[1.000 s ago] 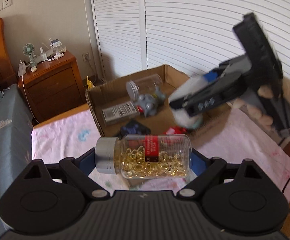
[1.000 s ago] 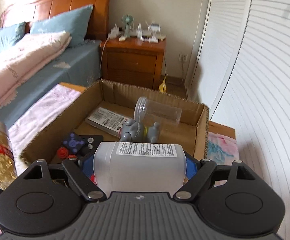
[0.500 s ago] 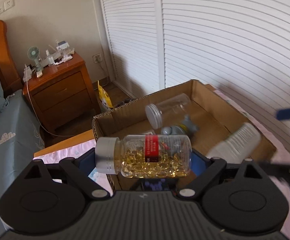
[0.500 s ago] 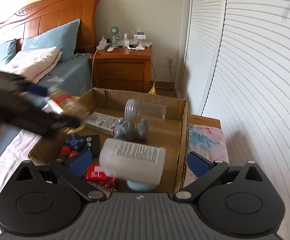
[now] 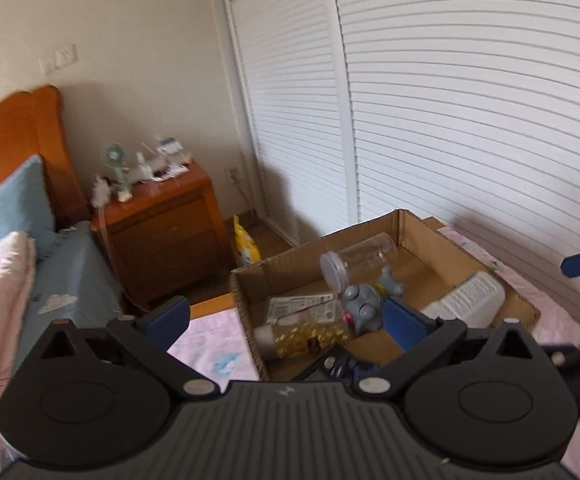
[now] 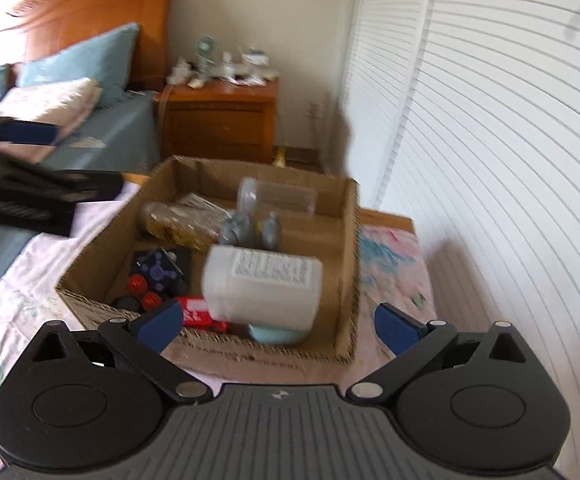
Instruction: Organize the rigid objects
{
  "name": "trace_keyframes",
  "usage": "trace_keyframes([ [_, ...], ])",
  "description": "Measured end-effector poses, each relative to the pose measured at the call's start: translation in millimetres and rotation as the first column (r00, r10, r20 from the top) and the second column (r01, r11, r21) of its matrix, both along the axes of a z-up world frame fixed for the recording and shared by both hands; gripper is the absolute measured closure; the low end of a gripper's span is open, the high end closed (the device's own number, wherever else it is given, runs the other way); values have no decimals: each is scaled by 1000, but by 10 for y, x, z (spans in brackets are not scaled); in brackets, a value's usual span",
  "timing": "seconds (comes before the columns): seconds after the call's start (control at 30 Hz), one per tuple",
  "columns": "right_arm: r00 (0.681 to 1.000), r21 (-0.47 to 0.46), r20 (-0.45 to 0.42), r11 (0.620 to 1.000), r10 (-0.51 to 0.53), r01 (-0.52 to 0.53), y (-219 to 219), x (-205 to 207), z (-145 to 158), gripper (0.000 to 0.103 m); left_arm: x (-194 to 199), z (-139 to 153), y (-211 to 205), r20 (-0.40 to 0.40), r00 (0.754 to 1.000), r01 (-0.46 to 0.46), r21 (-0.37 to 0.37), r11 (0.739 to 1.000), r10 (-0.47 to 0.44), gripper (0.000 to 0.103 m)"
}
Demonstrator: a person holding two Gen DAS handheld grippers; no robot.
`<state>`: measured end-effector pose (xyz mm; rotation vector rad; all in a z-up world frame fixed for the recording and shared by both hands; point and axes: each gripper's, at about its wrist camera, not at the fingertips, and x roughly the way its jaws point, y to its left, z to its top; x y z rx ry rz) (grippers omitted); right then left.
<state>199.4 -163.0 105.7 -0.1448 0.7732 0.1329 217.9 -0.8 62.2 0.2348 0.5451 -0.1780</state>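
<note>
1. The left gripper (image 5: 286, 324) is spread wide and carries nothing; its blue pads (image 5: 404, 322) hang above the near left corner of the cardboard box (image 5: 406, 222); the right gripper (image 6: 278, 328) is likewise spread and empty, held off the near wall of the same box.
2. The capsule bottle (image 5: 302, 336) lies on its side inside the box by the left wall, its pale cap pointing left; it is a clear bottle of golden capsules, somewhat blurred; I judge it stiff, smooth and apt to roll, and best taken across the middle of its barrel.
3. The white bottle (image 6: 262, 288) lies tipped on its side at the near right of the box, printed label up, resting on a pale blue round thing (image 6: 276, 335); it looks like light, rigid plastic with flattish sides that should give the pads a sure hold across its width.
4. Farther in lie a grey toy (image 5: 364, 304), an empty clear jar (image 5: 356, 258) on its side against the far wall, and a flat printed packet (image 5: 296, 306); nearer are a dark controller (image 6: 162, 268) with red knobs and a small red box (image 6: 200, 316).
5. The box sits on a table under a pink floral cloth (image 6: 394, 256); beyond are a wooden nightstand (image 5: 166, 220) and a bed (image 6: 102, 140); white louvred doors (image 5: 470, 100) run along the right.
</note>
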Motion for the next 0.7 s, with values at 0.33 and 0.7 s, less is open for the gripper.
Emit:
trace_keyframes([
  [0.33,987,61,-43,985,-156,158,-19,-442,22,0,-671,-34,-22,-138,985,-117,-99,988,103,1],
  [0.7,981,44,-25,981,-190,191,-16,-593,79,0,-846,-25,-93,-175,969,-192,-79,978,176,1],
])
